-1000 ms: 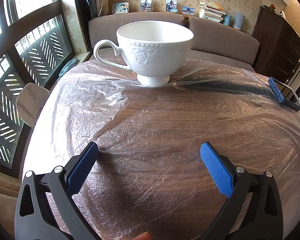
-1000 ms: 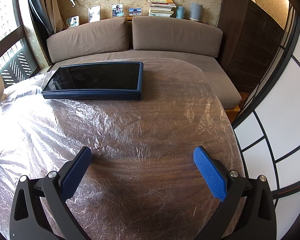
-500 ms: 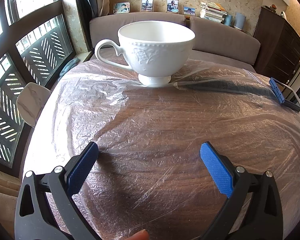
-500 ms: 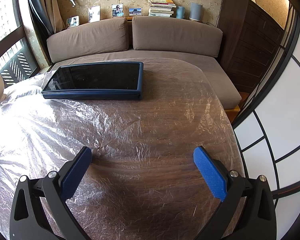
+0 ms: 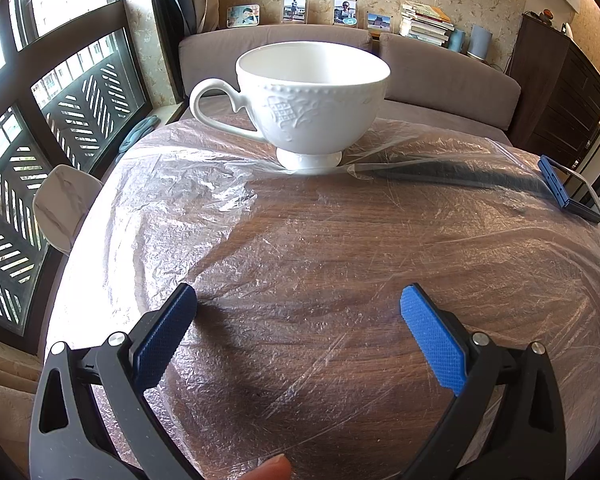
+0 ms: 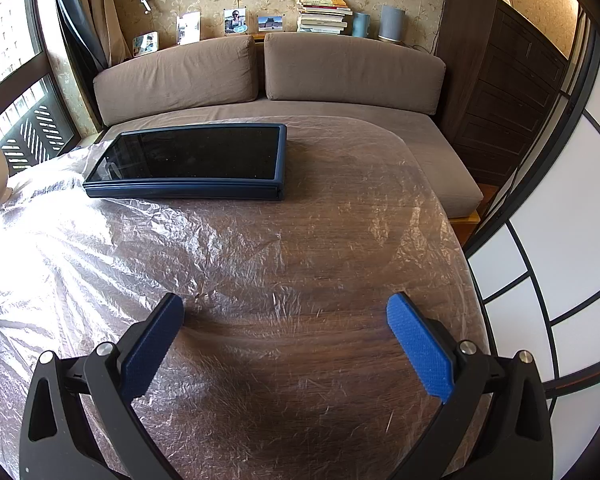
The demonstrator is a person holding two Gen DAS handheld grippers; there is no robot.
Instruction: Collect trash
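My left gripper (image 5: 298, 320) hangs over the wooden surface (image 5: 340, 240) with its blue fingers (image 5: 432, 338) spread wide and holding nothing; ahead, a white cup (image 5: 312, 100) stands upright on the crinkled plastic film (image 5: 188, 200) covering the surface. My right gripper (image 6: 286, 330) is equally wide apart and empty, above the same film (image 6: 120, 240), with a dark tablet (image 6: 192, 160) lying flat well beyond it.

White teacup (image 5: 312, 100) upright on plastic-covered table (image 5: 320, 260); dark tablet (image 6: 192, 160) flat nearby; brown sofa (image 6: 268, 76) behind.
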